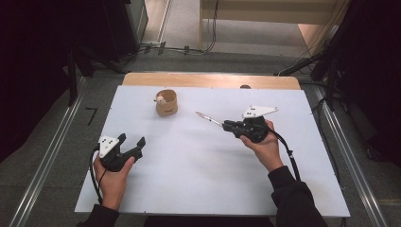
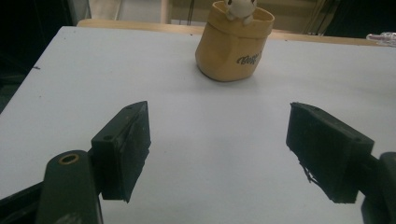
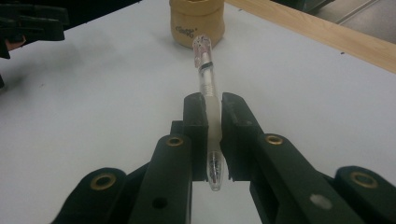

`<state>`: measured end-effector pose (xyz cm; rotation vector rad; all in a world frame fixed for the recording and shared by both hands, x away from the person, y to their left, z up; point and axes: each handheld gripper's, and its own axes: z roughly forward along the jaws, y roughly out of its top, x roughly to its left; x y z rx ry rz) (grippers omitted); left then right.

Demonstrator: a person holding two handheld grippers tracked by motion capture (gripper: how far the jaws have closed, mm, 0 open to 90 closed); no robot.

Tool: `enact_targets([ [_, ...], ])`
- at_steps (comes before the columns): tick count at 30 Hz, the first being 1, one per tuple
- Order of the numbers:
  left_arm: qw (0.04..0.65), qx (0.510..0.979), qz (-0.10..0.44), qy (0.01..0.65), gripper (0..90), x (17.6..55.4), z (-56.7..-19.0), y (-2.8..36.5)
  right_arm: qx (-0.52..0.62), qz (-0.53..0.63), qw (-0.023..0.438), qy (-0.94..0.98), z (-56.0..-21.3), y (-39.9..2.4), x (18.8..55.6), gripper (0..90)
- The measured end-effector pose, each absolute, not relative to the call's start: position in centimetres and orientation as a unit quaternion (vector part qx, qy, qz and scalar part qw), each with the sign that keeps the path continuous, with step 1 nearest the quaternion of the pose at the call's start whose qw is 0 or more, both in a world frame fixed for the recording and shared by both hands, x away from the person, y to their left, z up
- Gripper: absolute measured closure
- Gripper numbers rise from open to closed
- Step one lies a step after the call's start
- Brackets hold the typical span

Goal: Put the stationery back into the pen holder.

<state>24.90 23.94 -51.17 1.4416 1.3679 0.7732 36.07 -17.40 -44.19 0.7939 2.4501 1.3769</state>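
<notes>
A clear plastic pen [image 3: 208,79] with a pinkish end sticks out forward from my right gripper [image 3: 214,109], whose jaws are shut on its barrel. In the high view the pen [image 1: 208,118] points left toward a tan pouch-like holder [image 1: 166,102] with a small white figure at its rim; the right gripper [image 1: 230,125] sits right of centre. My left gripper [image 1: 131,140] rests at the table's left front, open with nothing between its jaws. The left gripper view has the holder [image 2: 233,44] ahead, beyond the wide-apart jaws [image 2: 219,149].
A white board [image 1: 198,170] covers the table, with a wooden strip [image 1: 208,80] along its far edge. Cables trail on the grey floor beyond. Dark equipment stands at both sides. The other gripper [image 3: 28,25] appears at the upper left of the right gripper view.
</notes>
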Motion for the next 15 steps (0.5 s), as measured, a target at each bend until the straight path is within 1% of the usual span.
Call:
enact_targets([
  [15,0.484,0.592,0.316,0.561,23.0,25.0,-51.2,24.0,0.26,0.474,0.107,0.835,-43.6,-15.1,37.0,78.8],
])
